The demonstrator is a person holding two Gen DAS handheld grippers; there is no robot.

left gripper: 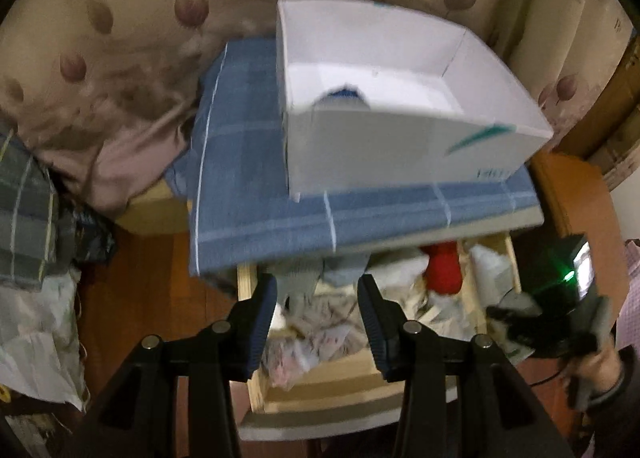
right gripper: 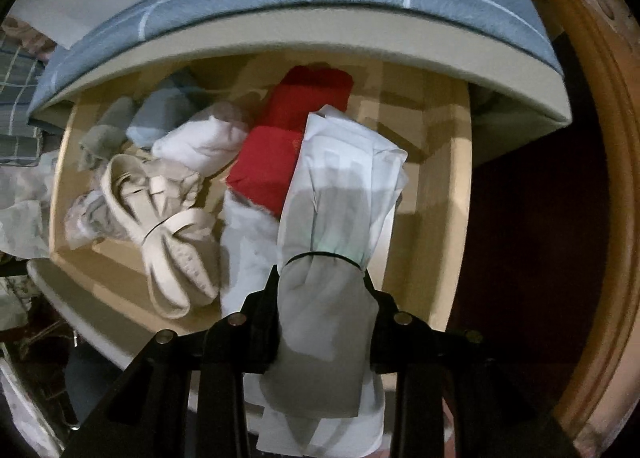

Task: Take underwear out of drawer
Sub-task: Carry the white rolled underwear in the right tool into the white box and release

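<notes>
Your left claw (left gripper: 318, 314) stands released, its two fingers (left gripper: 260, 322) well apart with nothing between them, touching nothing. It hangs above the open drawer (left gripper: 320, 386), pointed steeply down at the jumble of pale cloth near the drawer's left side. Beyond it, a blue checked cloth (left gripper: 256, 161) covers the top of the cabinet, and a white cardboard box (left gripper: 400, 145) sits on that cloth toward its right edge.

Your right claw (right gripper: 322, 294) is clenched on the underwear (right gripper: 340, 209), a pale grey-white bundle bound by a thin dark band just above the fingers. The bundle stands up between the pads, its folded white end rising over the drawer's right half, with more of the fabric trailing down behind the fingers. It hides part of a red folded garment (right gripper: 272, 161) lying near the middle of the drawer (right gripper: 432, 217). A cream strapped garment (right gripper: 168, 225) lies toward the drawer's left front corner, and grey and white pieces sit behind it. This claw points straight down over the drawer; in the left wrist view you see its hand (left gripper: 600, 374) at the far right, beside the drawer's right edge.
</notes>
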